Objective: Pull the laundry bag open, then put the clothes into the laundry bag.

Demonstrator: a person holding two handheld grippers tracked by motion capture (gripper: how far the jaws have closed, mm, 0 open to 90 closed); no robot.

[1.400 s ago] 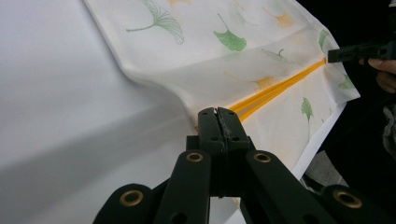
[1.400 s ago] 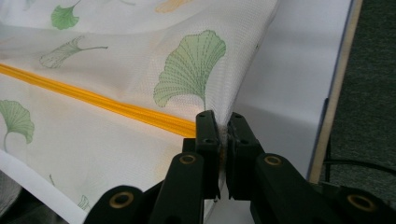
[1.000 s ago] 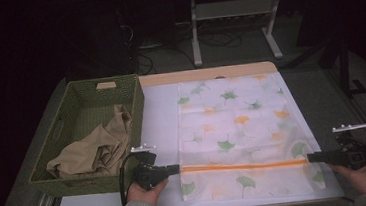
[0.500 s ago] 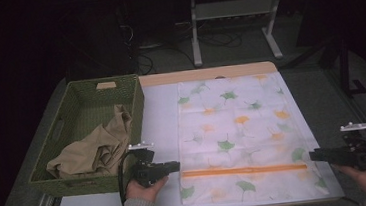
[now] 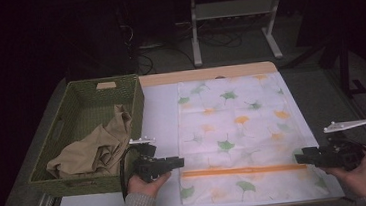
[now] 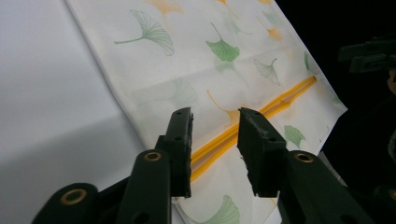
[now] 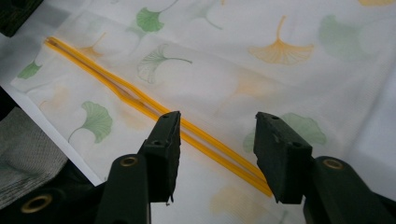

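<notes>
The mesh laundry bag (image 5: 239, 138), printed with ginkgo leaves, lay flat on the white tabletop (image 5: 159, 115), its orange zipper (image 5: 244, 170) running across the near end. The left gripper (image 5: 178, 161) and right gripper (image 5: 300, 158) sat at opposite ends of the zipper. Both had just been opening, jaws apart with nothing clamped. The release step appeared complete. The likely next move called for fetching the beige garment (image 5: 97, 150) from the green basket (image 5: 82, 91).
</notes>
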